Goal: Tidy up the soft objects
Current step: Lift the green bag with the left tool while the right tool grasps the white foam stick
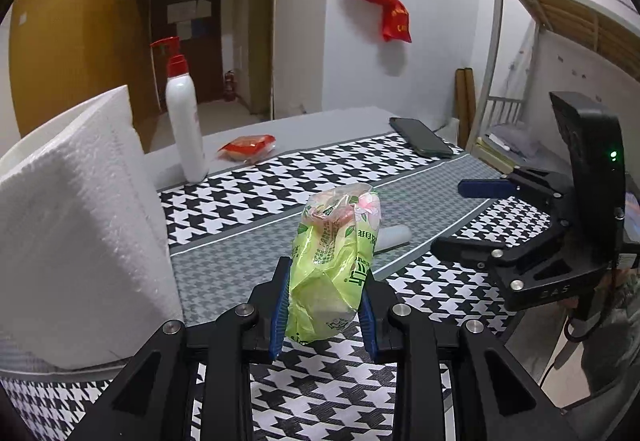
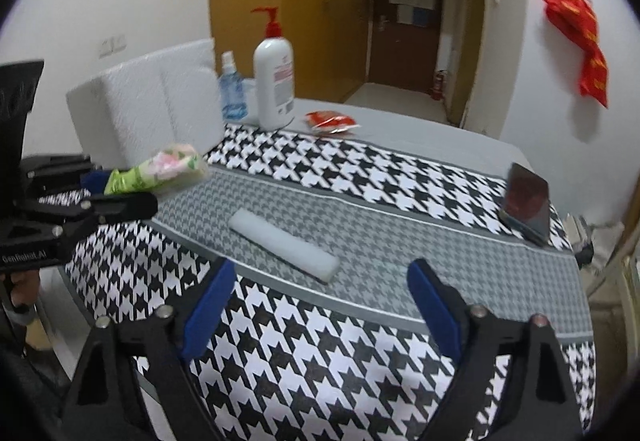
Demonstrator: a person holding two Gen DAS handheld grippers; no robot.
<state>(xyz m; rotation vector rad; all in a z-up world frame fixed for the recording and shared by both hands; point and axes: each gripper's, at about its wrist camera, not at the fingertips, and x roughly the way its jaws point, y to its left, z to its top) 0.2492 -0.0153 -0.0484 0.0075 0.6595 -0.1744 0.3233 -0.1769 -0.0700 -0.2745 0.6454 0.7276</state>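
Observation:
My left gripper (image 1: 323, 311) is shut on a green tissue pack (image 1: 334, 265) and holds it above the houndstooth tablecloth (image 1: 320, 393). The pack also shows in the right wrist view (image 2: 160, 171), held by the left gripper (image 2: 116, 193) next to the white foam box (image 2: 148, 105). My right gripper (image 2: 320, 305) is open and empty above the table's near edge; it also shows in the left wrist view (image 1: 460, 213). A white foam bar (image 2: 284, 245) lies on the grey stripe just beyond its fingertips. A red snack packet (image 2: 330, 122) lies at the back.
A white pump bottle (image 2: 274, 77) and a blue spray bottle (image 2: 232, 89) stand at the back beside the foam box (image 1: 76, 217). A black phone (image 2: 526, 201) lies at the right edge of the table. A red bag (image 2: 580, 41) hangs on the wall.

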